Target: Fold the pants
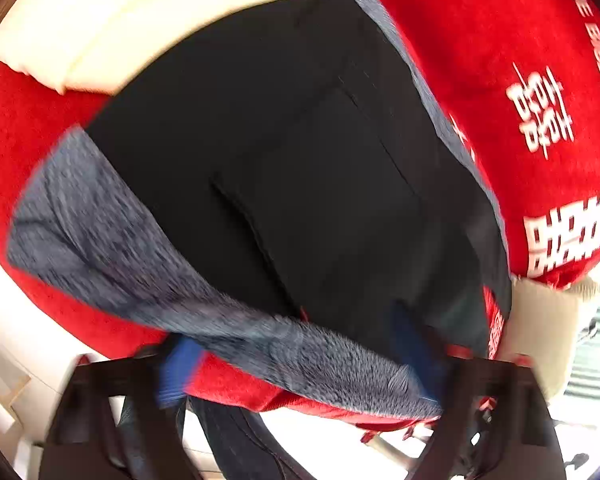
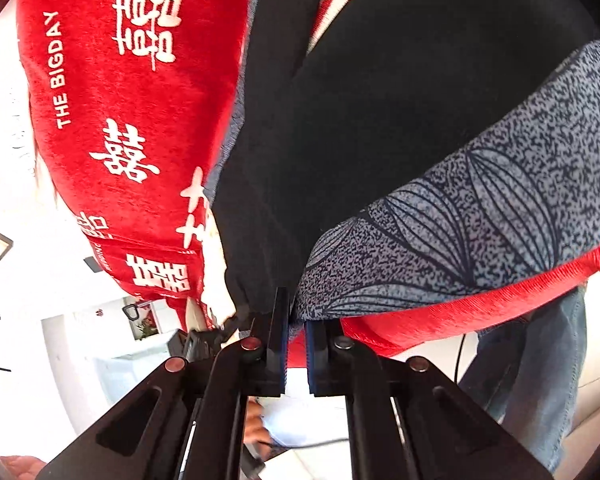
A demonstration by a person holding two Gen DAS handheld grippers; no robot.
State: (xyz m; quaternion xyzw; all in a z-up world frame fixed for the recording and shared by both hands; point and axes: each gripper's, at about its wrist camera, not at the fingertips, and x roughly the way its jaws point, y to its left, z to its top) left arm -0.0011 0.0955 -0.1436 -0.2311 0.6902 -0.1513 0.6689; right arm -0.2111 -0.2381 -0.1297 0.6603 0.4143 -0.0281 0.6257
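Pants (image 1: pixel 308 152): black, with speckled grey lining turned out along the edges; spread over a red blanket (image 1: pixel 500 60), near edge by both tools. Red blanket: plush, white characters and "THE BIGDAY" lettering, lying beneath the pants. Cream cushion (image 1: pixel 100 20): at the blanket's far side. Left tool (image 1: pixel 300 372): blue-padded fingers set wide, grey lining lying between them; frame blurred. Right tool (image 2: pixel 296 340): fingers narrow, close at the pants' hem; whether cloth is pinched cannot be told.

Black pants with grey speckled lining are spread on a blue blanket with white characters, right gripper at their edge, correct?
Not quite: the blanket is red, not blue, as the right wrist view shows. The rest holds: the black pants with grey speckled lining lie on it, the right gripper at their edge.
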